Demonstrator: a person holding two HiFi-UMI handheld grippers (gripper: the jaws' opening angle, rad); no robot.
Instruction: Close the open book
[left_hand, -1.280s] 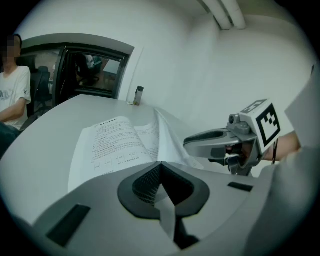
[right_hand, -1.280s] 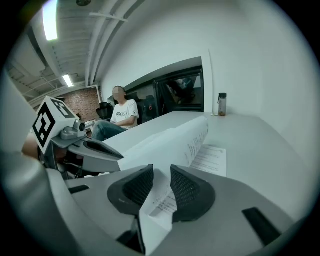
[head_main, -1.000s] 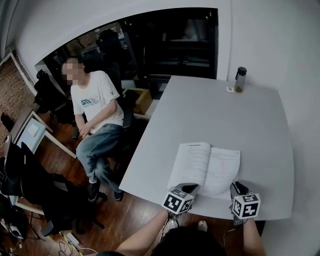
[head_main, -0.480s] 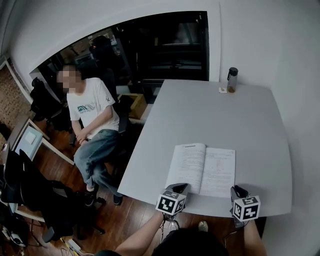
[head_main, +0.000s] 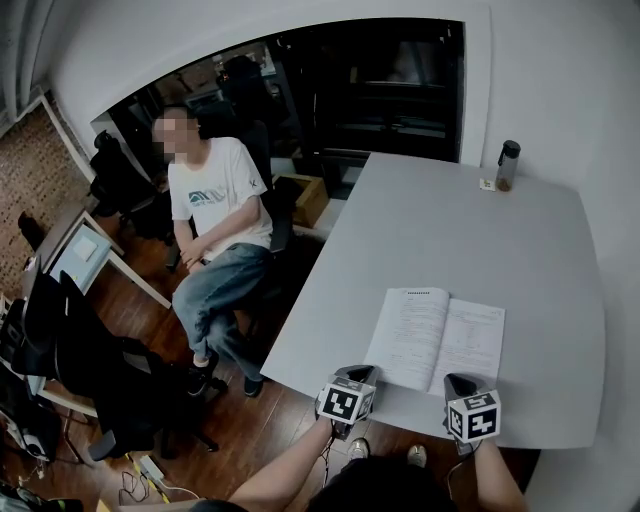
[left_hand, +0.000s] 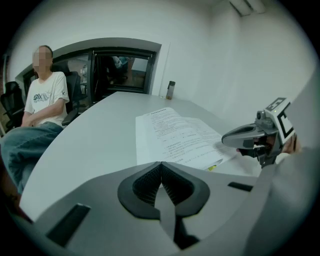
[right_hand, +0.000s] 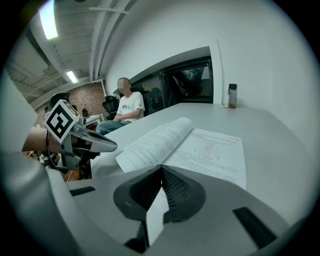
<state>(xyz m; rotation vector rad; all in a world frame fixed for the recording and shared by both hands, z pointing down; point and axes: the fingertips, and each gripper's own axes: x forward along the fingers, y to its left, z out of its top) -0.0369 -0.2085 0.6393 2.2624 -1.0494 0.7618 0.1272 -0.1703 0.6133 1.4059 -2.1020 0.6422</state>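
Note:
The open book (head_main: 437, 338) lies flat near the front edge of the grey table (head_main: 450, 220), printed pages up; it also shows in the gripper views (left_hand: 175, 135) (right_hand: 200, 145). My left gripper (head_main: 366, 374) (left_hand: 160, 164) is shut and empty, just off the book's near left corner. My right gripper (head_main: 456, 382) (right_hand: 161, 167) sits at the near edge of the right page. Its jaws have just been closing and now meet. A white sliver shows in the gap behind the pads; whether paper is pinched I cannot tell.
A dark bottle (head_main: 508, 165) and a small white item (head_main: 486, 184) stand at the table's far right corner. A person (head_main: 215, 220) sits on a chair left of the table. Black office chairs (head_main: 90, 370) and a desk stand on the wooden floor at the left.
My right gripper has slid left from beside the book's near right corner onto the right page's near edge. The right page, bulged a second ago, lies flat. The head view has shifted.

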